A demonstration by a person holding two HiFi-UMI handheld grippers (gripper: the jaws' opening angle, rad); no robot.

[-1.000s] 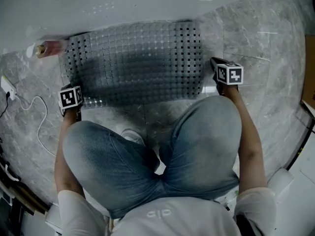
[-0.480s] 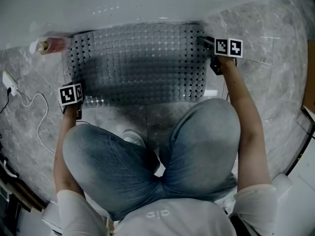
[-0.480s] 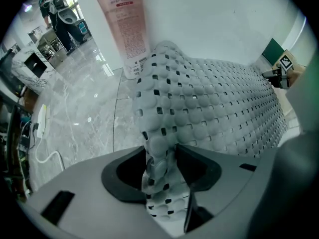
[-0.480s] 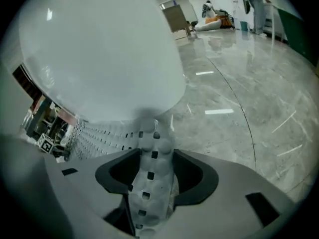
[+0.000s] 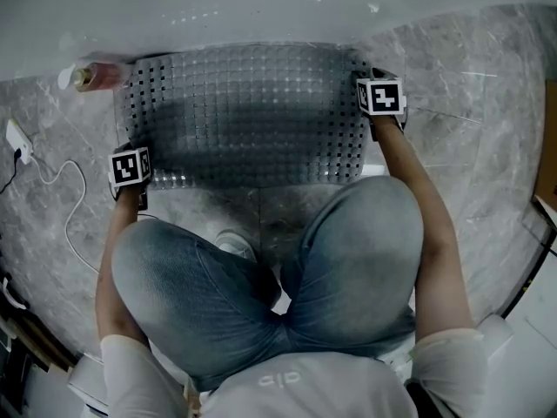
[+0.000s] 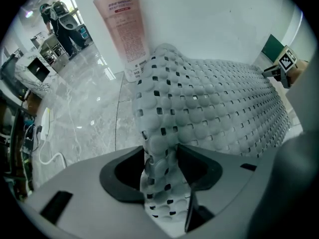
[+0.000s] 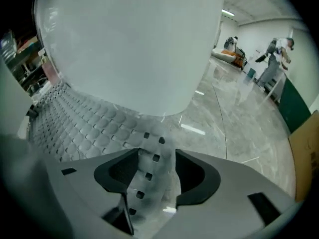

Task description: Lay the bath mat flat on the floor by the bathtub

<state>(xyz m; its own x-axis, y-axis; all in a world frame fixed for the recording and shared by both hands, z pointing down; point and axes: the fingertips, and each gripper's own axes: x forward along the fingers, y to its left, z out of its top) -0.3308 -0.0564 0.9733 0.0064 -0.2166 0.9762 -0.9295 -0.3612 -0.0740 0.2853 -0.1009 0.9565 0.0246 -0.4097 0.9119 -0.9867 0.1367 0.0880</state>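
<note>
**Head view: bath mat beside the bathtub, two corners pinched**

The bath mat lies almost flat on the floor, with its far edge at the foot of the bathtub. The left gripper pinches the near left corner, lifted in a small fold, though its jaws have just eased wider. The right gripper, jaws just opened, appears to clasp the far right corner, probably so both can pull the sheet square and smooth.

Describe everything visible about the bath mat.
The bath mat is a translucent, rubbery-looking sheet of bumps and square holes. It lies spread on the marble floor, far edge along the bathtub. The left gripper pinches its near left corner, the right gripper its far right corner; their jaws have just been opening.
</note>
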